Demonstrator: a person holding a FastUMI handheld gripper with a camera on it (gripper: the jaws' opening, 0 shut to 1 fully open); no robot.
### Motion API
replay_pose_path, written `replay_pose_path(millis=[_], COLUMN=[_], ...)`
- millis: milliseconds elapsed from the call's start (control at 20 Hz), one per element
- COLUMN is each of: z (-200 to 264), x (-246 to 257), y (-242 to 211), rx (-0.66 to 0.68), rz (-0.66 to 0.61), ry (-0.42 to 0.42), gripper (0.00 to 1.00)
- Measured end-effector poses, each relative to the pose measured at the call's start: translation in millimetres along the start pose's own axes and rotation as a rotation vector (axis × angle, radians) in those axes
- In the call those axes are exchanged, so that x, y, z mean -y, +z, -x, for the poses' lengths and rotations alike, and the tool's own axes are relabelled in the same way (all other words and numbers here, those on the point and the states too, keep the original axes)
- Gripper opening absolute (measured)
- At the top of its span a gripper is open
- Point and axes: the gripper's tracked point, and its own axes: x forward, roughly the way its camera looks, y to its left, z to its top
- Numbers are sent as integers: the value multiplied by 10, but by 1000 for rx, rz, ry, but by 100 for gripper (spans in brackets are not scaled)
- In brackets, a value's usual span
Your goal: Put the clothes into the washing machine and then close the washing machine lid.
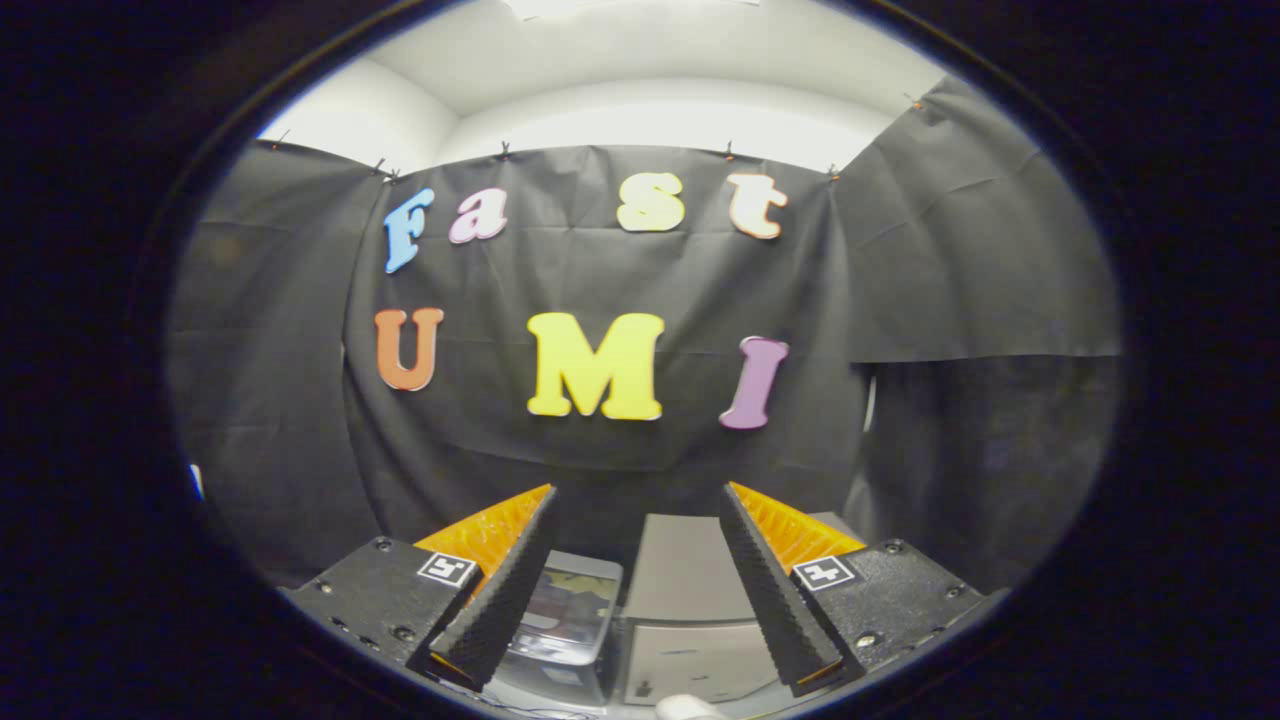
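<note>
Fingers of the gripper (638, 590) stand well apart with nothing between them, raised and pointing toward the black cloth wall (600, 280) rather than down at the work. Below and between the fingers sits the washing machine (690, 620), a pale grey box seen from above at a steep angle. Its flat grey top panel (685, 570) lies just ahead of the fingertips. Beside that panel, close to the left finger, is a clear window-like lid (570, 610) with something dark and mottled showing behind it; that may be clothing inside the drum, but the view is too small and warped to be sure. Whether the lid is fully down cannot be told either.

Since the scene would fit both clothes yet to go in and clothes already inside, the sound thing is to tip the gripper downward so the machine's top and any garment come properly into sight before committing to a grasp or a push.

The machine's long axis seems to run away from the gripper toward the wall, its top facing up.
</note>
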Motion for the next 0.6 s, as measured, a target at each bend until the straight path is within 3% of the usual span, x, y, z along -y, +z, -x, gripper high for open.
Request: replay_pose_path(millis=[300, 600], z=[548, 1051], x=[940, 1560], y=[-759, -1694], rx=[-66, -100], rz=[-64, 1], ry=[-36, -77], gripper=[100, 100])
